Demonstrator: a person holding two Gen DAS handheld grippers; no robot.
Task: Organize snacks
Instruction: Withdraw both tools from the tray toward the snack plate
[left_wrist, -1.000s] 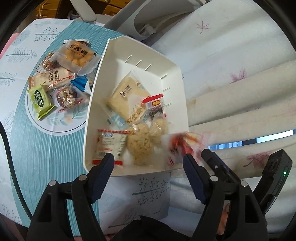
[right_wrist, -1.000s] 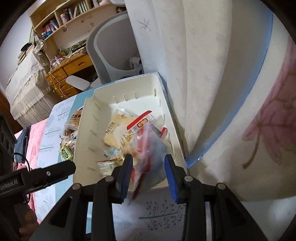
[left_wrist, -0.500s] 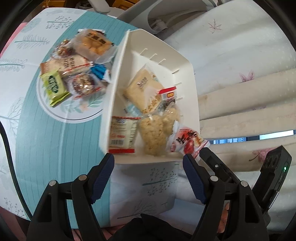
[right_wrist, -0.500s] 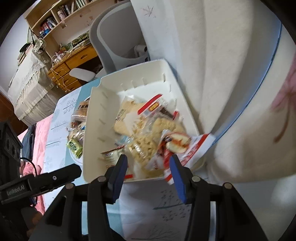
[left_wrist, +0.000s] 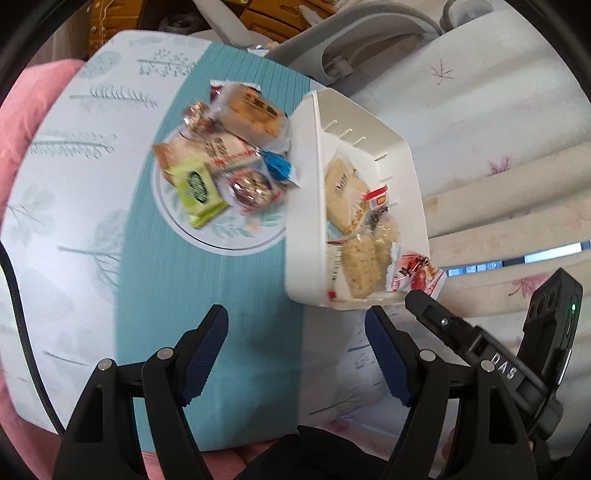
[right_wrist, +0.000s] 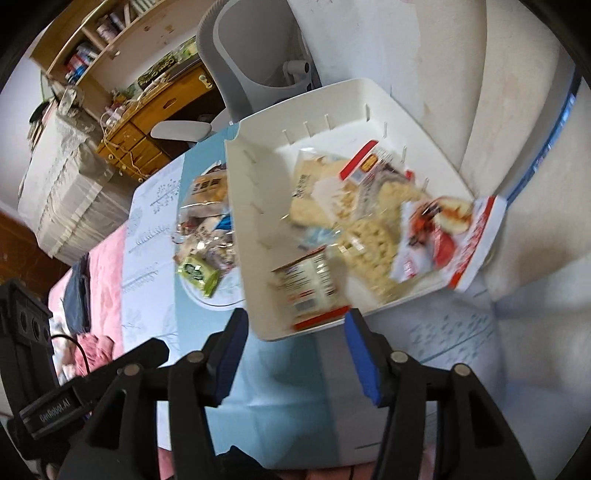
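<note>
While empty, right gripper (right_wrist: 293, 356) gapes — bin (right_wrist: 255, 295) near

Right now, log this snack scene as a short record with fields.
container: white plastic bin, holding several snack packs
newest pack: red-and-white wrapper, draped over the bin's near right corner
unsorted: green packet and other snacks on the round plate print
left gripper: open, empty
right gripper: open, empty

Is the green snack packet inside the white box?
No, the green snack packet lies on the round plate beside the white box, among other loose snacks.
</note>
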